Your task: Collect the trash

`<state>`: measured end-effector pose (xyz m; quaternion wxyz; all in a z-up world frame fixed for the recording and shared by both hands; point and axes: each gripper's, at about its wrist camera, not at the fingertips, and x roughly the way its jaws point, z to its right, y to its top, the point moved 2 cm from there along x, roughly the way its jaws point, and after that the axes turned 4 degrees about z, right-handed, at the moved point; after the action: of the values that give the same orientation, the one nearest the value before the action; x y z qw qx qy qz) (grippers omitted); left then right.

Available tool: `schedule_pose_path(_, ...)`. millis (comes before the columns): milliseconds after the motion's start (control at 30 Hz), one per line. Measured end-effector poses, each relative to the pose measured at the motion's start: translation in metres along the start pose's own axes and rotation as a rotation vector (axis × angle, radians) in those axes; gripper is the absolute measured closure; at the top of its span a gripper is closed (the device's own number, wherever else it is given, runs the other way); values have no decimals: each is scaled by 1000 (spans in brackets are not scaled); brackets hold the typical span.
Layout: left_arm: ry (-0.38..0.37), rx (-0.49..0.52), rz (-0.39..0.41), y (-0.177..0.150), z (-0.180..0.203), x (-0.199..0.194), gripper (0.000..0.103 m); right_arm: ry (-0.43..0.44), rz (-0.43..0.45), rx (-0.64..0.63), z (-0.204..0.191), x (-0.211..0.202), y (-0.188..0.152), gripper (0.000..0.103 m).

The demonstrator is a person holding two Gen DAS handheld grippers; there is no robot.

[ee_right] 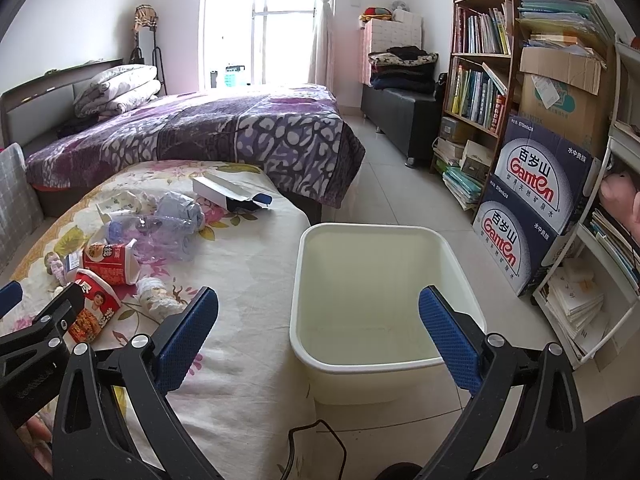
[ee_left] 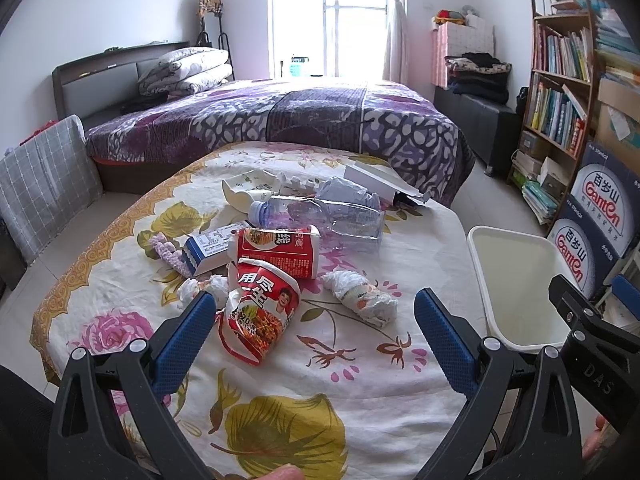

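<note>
Trash lies on a floral tablecloth [ee_left: 320,380]: a crushed red noodle cup [ee_left: 260,312], a red carton [ee_left: 276,252], a clear plastic bottle [ee_left: 320,216], a crumpled white wrapper [ee_left: 364,300], a blue-white box [ee_left: 208,248] and a long white box [ee_left: 380,184]. My left gripper [ee_left: 316,316] is open and empty, just in front of the noodle cup and wrapper. My right gripper [ee_right: 320,312] is open and empty above the near rim of an empty cream bin [ee_right: 336,364] on the floor right of the table. The noodle cup [ee_right: 94,308] also shows in the right wrist view.
A purple bed [ee_left: 280,116] stands behind the table. A bookshelf [ee_right: 476,60] and stacked water cartons [ee_right: 536,208] line the right wall. A grey covered chair [ee_left: 40,184] is at the left. A black cable [ee_right: 316,440] lies on the tiled floor by the bin.
</note>
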<state>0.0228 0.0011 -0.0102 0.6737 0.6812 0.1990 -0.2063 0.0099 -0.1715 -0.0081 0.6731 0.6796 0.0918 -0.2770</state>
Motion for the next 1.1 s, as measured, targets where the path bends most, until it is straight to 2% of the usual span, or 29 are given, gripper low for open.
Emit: schedule_pose_path(1100, 5, -4, -9, -3, -5, 5, 6, 0, -2, -7, -3, 0, -1, 7)
